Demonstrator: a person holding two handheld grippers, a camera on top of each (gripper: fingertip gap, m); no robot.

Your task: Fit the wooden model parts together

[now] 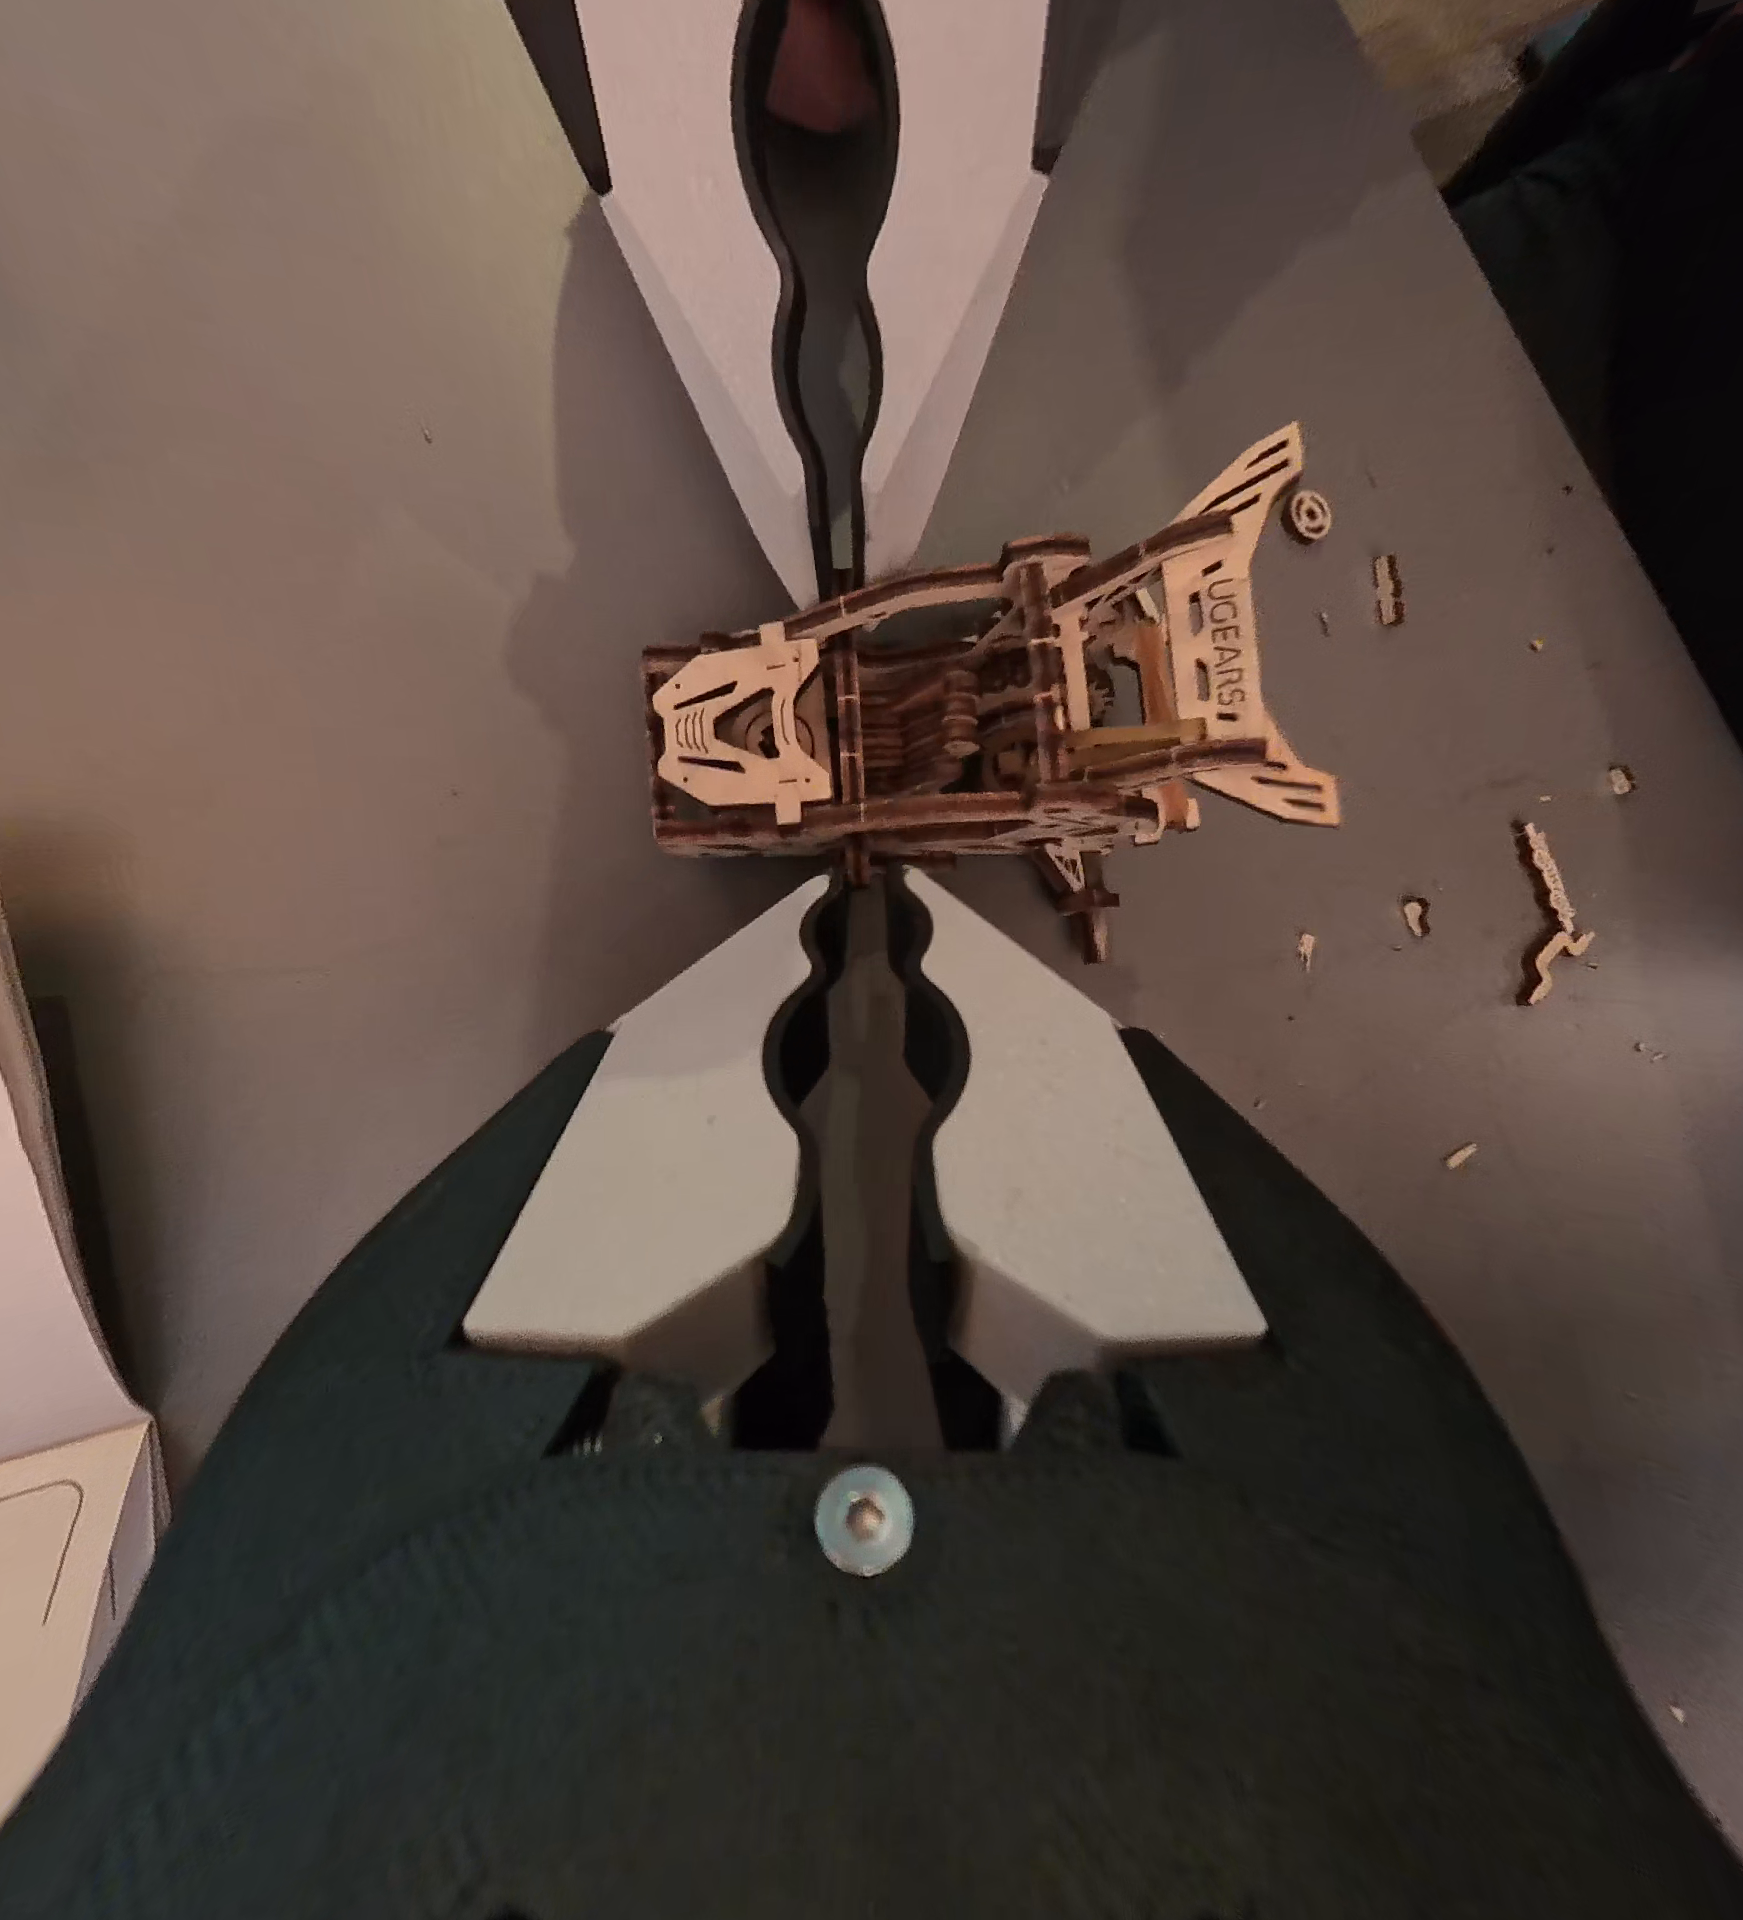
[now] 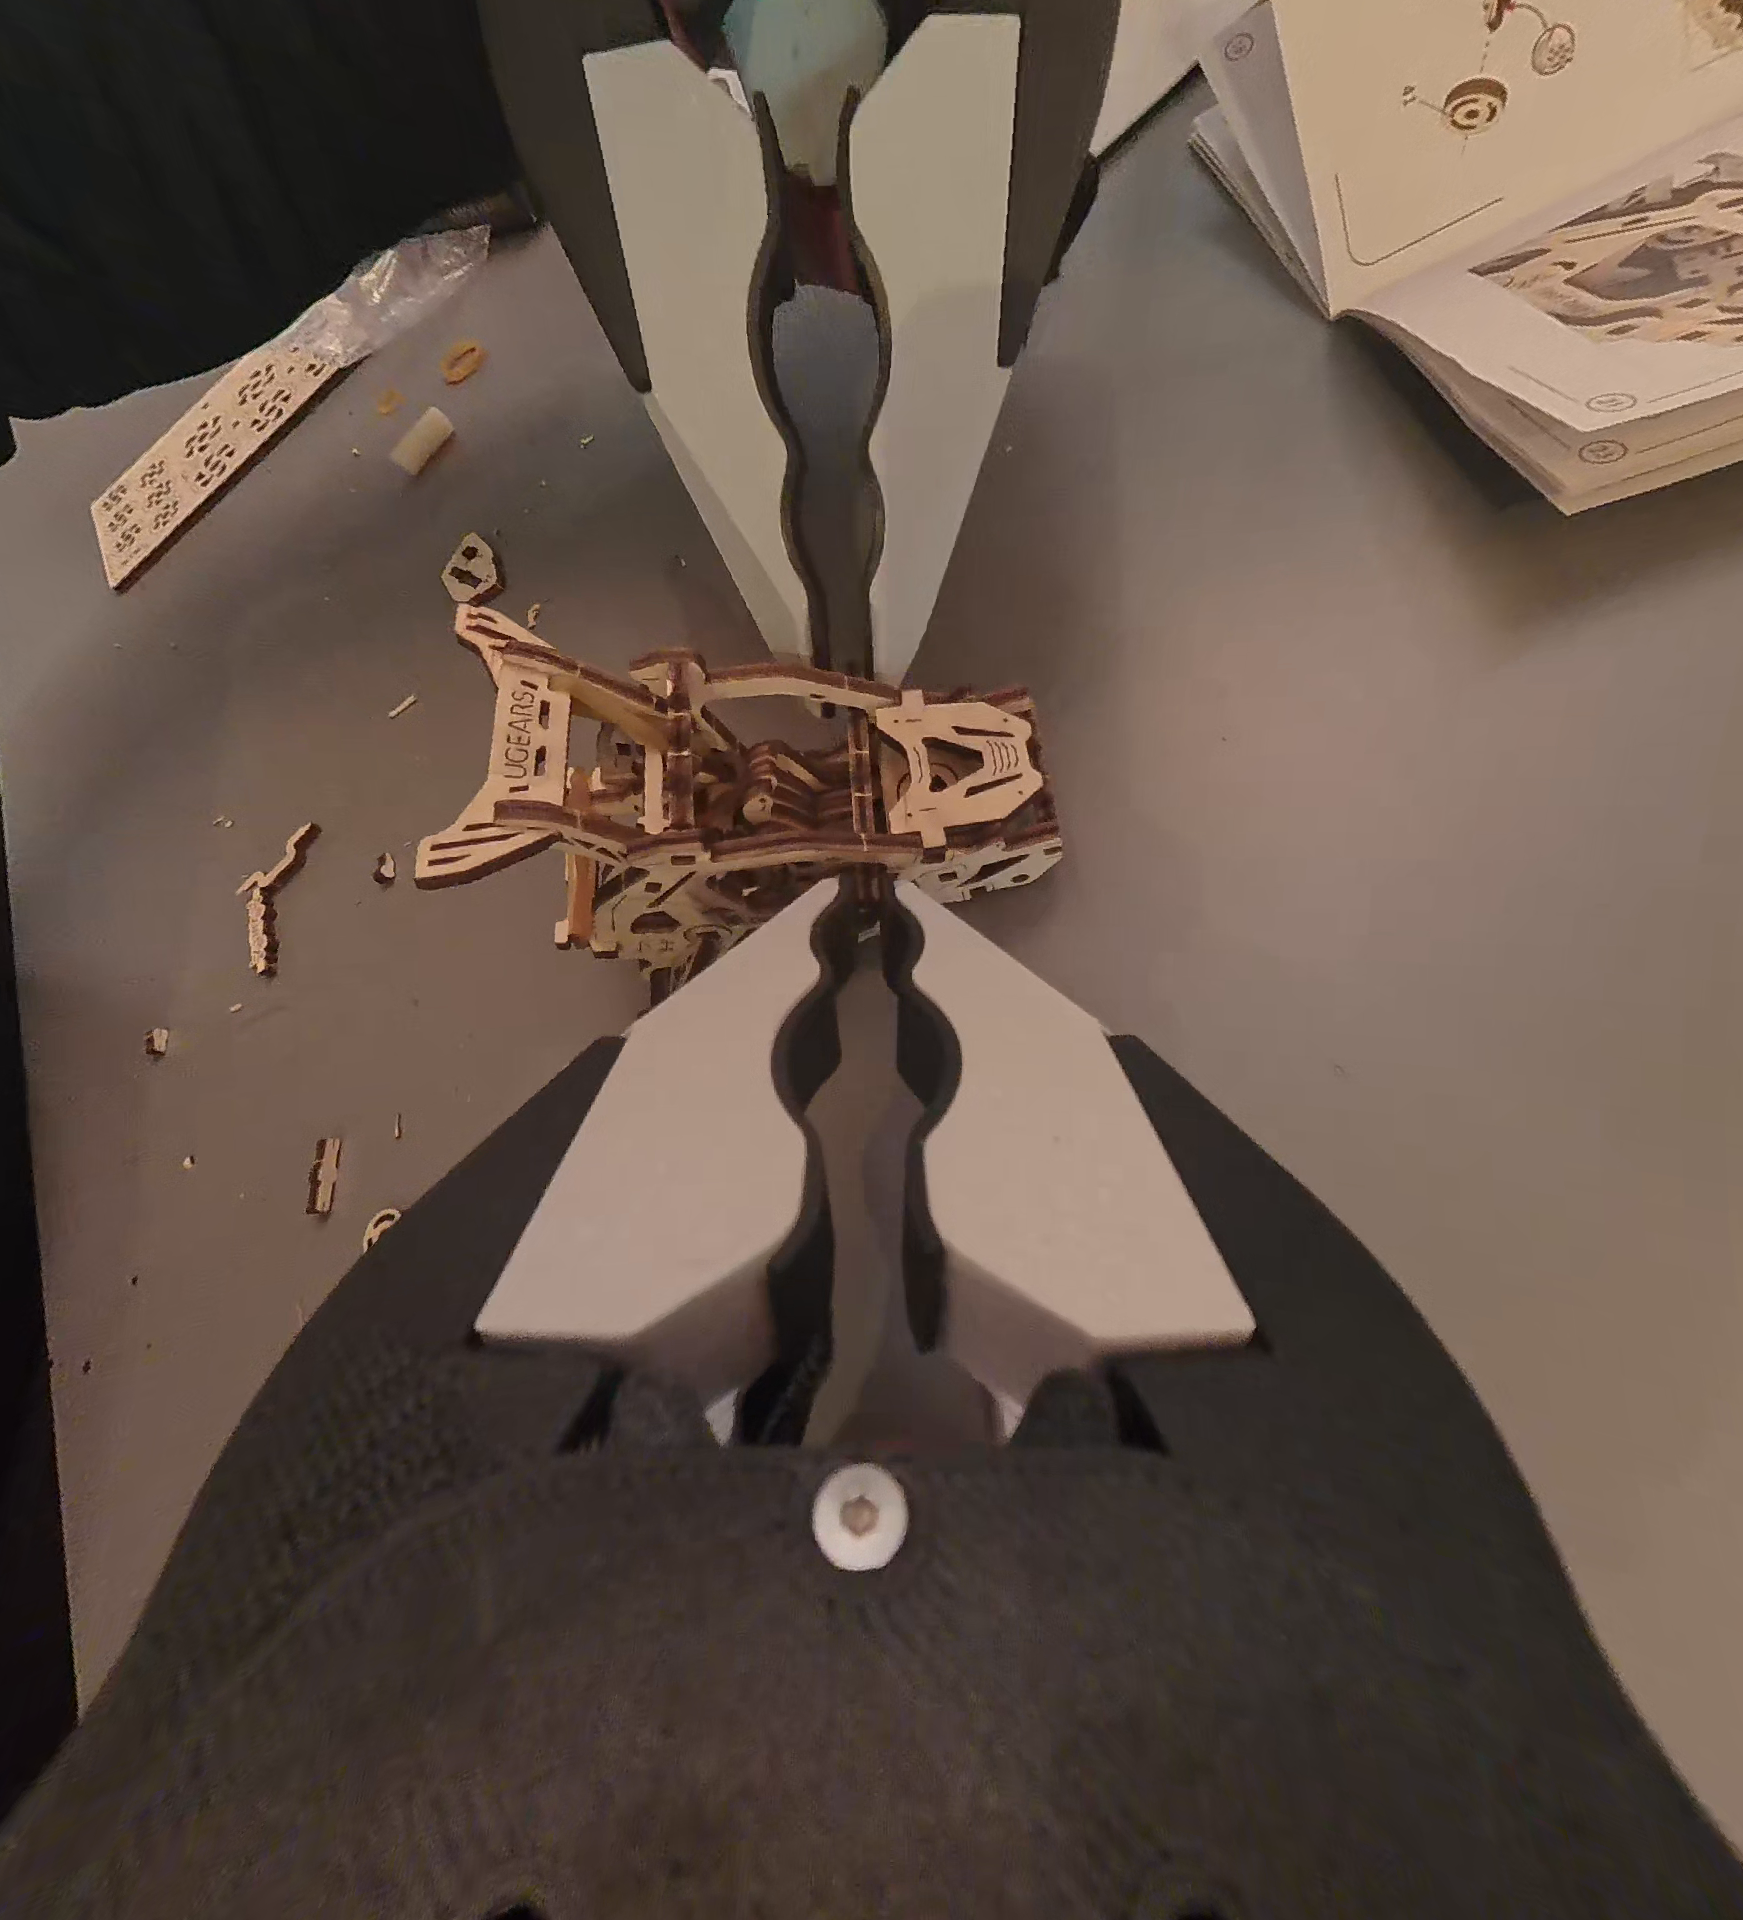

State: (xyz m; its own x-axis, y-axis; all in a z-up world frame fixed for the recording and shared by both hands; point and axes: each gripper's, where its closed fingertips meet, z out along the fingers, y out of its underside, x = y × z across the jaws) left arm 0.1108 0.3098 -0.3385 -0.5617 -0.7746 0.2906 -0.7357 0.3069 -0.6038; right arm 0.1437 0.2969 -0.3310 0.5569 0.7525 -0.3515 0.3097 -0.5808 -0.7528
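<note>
Both jaws, left gripper and right gripper, pinch opposite sides of the wooden model.

Opposed close wrist views, shared model

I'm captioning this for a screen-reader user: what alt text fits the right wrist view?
Two grippers, right gripper near and left gripper opposite, pinch a wooden model car from both sides over a grey table. Wood scraps lie left, an open instruction booklet top right.

The model is pale laser-cut plywood with scorched brown edges. The bench is smooth matt grey. The left gripper is rough-textured dark plastic with matt white fingers.
</note>
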